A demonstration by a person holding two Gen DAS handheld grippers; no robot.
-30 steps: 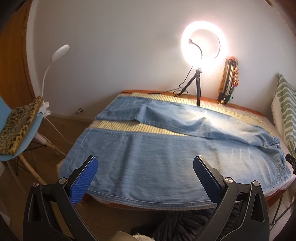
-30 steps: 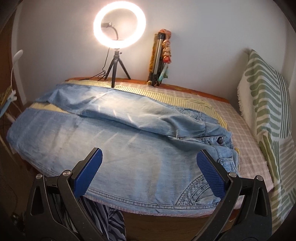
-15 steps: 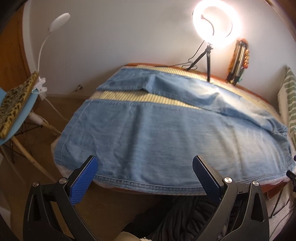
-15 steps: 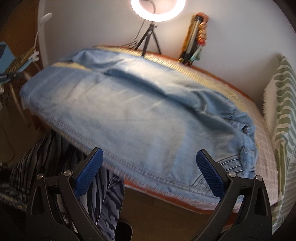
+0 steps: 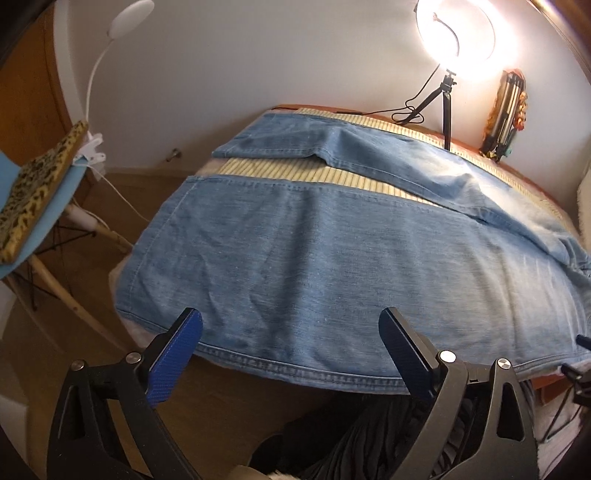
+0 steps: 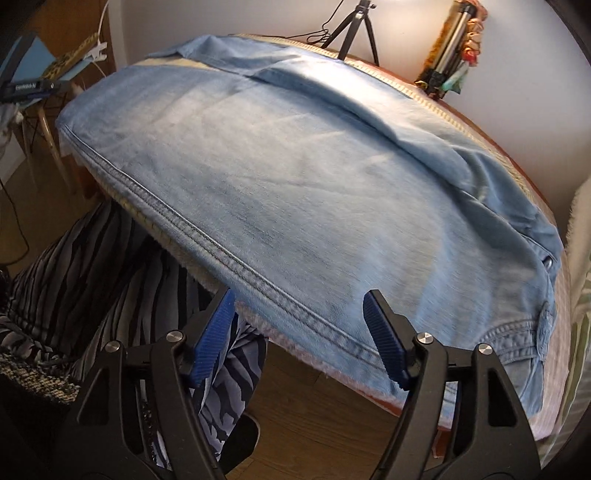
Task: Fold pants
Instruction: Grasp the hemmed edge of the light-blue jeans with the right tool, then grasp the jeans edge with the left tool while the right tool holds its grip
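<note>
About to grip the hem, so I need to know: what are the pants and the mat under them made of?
Pants: looks like faded light-blue denim, matte, with a visible twill weave and a thick double-stitched side seam. Mat: probably slatted bamboo or reed, pale tan, judging by its fine parallel ribs; I can't confirm which.

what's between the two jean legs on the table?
A strip of striped beige mat shows between the near leg and the far leg of the jeans, widest toward the hems. Clearest in the left wrist view.

Ring light (image 5: 457, 35) glaring (blown-out white), dim warm room, fisheye-curved edges, slight motion blur
</note>
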